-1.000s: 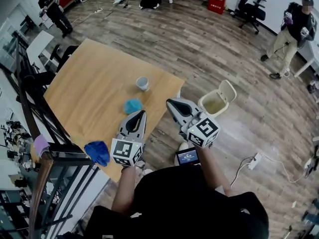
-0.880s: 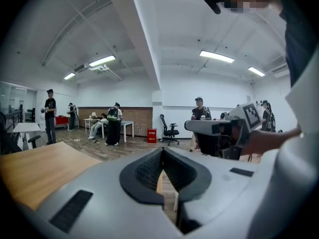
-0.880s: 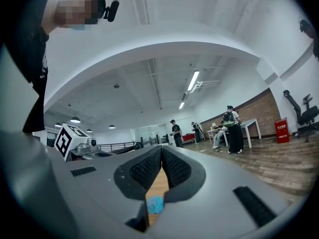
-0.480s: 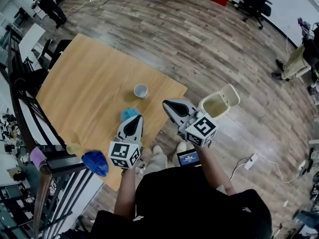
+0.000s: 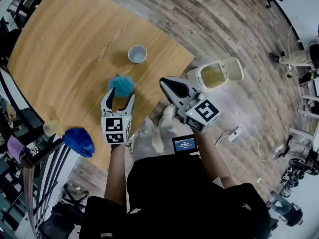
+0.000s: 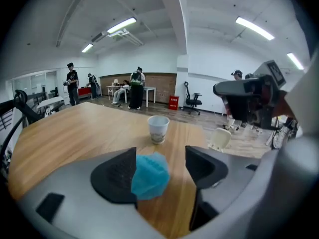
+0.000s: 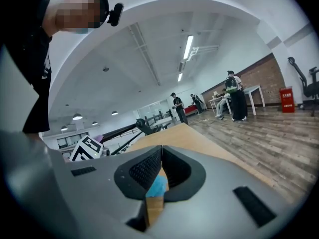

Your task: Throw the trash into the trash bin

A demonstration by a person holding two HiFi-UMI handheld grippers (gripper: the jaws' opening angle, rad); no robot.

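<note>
A crumpled blue wad of trash [image 5: 121, 83] lies on the wooden table [image 5: 65, 49] near its front edge. My left gripper [image 5: 119, 94] reaches over it, its jaws opening, and the wad [image 6: 149, 176] sits between them close against the left pad, with a gap to the right pad. A white paper cup [image 5: 137, 54] stands upright just beyond [image 6: 158, 128]. My right gripper [image 5: 164, 81] hovers off the table's edge, shut and empty [image 7: 161, 151]. The cream trash bin [image 5: 214, 76] stands on the floor to the right with its lid up.
A blue cloth-like lump [image 5: 79, 141] and a pale object [image 5: 50, 128] sit by the black railing [image 5: 35, 158] at the left. A phone [image 5: 185, 144] hangs at my waist. A cable and power strip [image 5: 234, 132] lie on the floor. Several people stand at the far wall [image 6: 134, 86].
My left gripper has dropped forward over the blue wad and its jaws have gone from shut to wide apart. The right gripper has sunk a little and stayed shut.
</note>
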